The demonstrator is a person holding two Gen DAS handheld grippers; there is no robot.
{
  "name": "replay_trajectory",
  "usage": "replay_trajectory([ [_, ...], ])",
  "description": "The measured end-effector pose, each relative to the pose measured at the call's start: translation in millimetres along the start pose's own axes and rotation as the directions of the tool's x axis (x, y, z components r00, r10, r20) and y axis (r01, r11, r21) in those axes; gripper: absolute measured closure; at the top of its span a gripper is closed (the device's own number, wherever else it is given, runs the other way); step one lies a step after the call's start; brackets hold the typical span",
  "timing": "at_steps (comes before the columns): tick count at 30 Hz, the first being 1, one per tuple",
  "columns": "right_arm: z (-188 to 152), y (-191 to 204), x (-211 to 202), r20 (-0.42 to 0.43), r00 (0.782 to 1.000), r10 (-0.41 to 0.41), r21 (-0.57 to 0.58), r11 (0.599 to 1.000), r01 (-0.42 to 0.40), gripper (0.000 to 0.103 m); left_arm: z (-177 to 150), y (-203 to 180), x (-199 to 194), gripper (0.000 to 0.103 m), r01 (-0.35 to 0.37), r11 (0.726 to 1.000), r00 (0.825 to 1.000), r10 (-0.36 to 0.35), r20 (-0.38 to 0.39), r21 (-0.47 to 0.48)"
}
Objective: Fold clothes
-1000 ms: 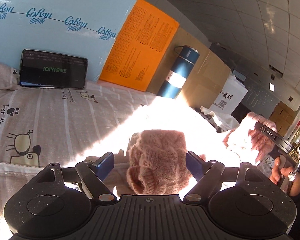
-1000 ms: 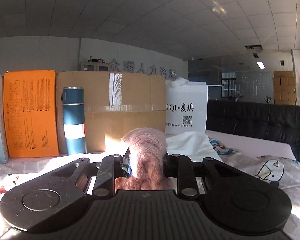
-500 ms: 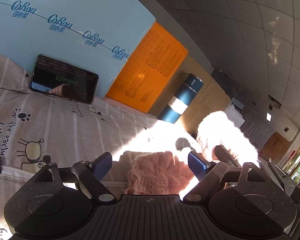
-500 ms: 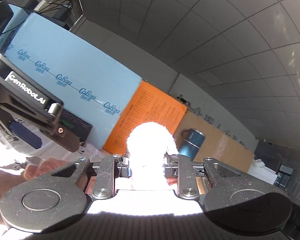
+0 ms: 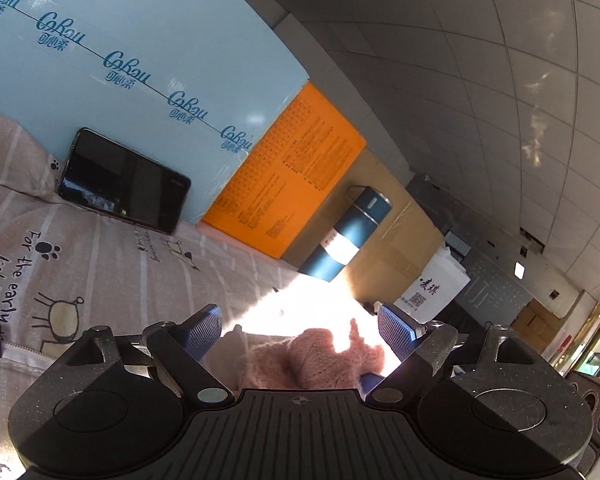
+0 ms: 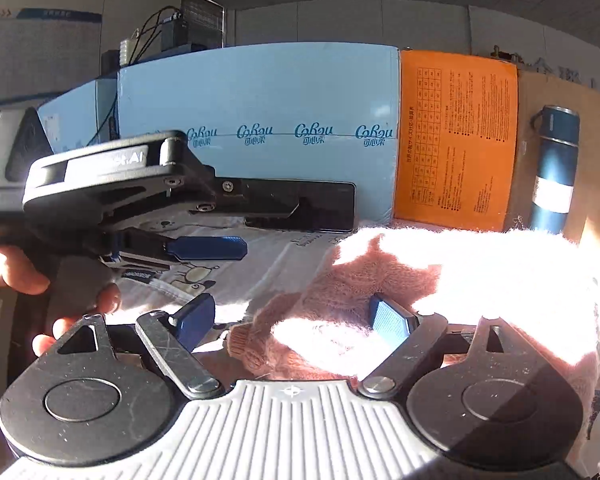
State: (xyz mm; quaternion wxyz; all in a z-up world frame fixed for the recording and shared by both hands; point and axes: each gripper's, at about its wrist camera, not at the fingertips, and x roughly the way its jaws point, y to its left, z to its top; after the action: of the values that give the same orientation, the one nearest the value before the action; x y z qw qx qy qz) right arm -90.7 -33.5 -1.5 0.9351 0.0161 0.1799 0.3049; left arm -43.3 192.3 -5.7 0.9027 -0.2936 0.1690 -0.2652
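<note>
On the printed bedsheet [image 6: 260, 264] the pink knit garment [image 6: 340, 300] lies bunched between my right fingers [image 6: 292, 316], spread wide and gripping nothing, its bulk running rightward; my left fingers [image 5: 300, 328] gape empty too.

A fuzzy, dusty-pink cable-knit wool garment [image 6: 400, 280] lies bunched in a soft heap on a beige striped bedsheet printed with cartoon animals [image 5: 100, 264]. Strong sunlight washes out its upper part to white; a ribbed cuff [image 6: 240, 340] pokes out at its left edge.
</note>
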Motion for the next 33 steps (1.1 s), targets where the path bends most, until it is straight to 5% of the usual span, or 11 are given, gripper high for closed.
replay_trajectory([
  [4, 14, -34, -54, 0.172, 0.970, 0.169, 0.171, 0.965, -0.198, 0.000, -1, -4, 0, 0.016, 0.079, 0.997, 0.997, -0.079, -0.001, -0.011],
  [8, 8, -77, -83, 0.259, 0.960, 0.106, 0.316, 0.930, -0.188, 0.000, -8, -16, 11, 0.016, 0.103, 0.994, 0.993, -0.102, -0.051, 0.019],
  [13, -13, -127, -77, 0.320, 0.929, 0.184, 0.554, 0.760, -0.341, 0.000, -20, -32, 34, 0.016, 0.047, 0.996, 0.989, -0.035, -0.143, 0.080],
  [19, -17, -136, -77, 0.345, 0.918, 0.197, 0.580, 0.724, -0.374, 0.000, -35, -46, 54, 0.017, -0.008, 0.987, 0.979, 0.041, -0.201, 0.162],
  [20, -18, -137, -78, 0.348, 0.917, 0.195, 0.583, 0.721, -0.374, 0.000, -38, -49, 56, 0.029, -0.022, 0.982, 0.979, 0.060, -0.197, 0.187],
  [21, -19, -138, -78, 0.352, 0.916, 0.192, 0.585, 0.719, -0.375, 0.000, -40, -53, 57, 0.054, -0.033, 0.976, 0.980, 0.075, -0.186, 0.216],
  [24, -21, -141, -81, 0.362, 0.914, 0.184, 0.593, 0.711, -0.378, 0.000, -39, -61, 52, 0.081, -0.040, 0.963, 0.984, 0.084, -0.156, 0.267],
  [28, -23, -146, -84, 0.385, 0.904, 0.184, 0.599, 0.695, -0.397, 0.000, -25, -61, 36, 0.081, -0.088, 0.958, 0.991, 0.112, -0.074, 0.272],
  [33, -22, -147, -80, 0.387, 0.889, 0.246, 0.582, 0.682, -0.443, 0.000, -26, -44, 42, 0.076, -0.221, 0.940, 0.964, 0.251, -0.088, 0.260],
])
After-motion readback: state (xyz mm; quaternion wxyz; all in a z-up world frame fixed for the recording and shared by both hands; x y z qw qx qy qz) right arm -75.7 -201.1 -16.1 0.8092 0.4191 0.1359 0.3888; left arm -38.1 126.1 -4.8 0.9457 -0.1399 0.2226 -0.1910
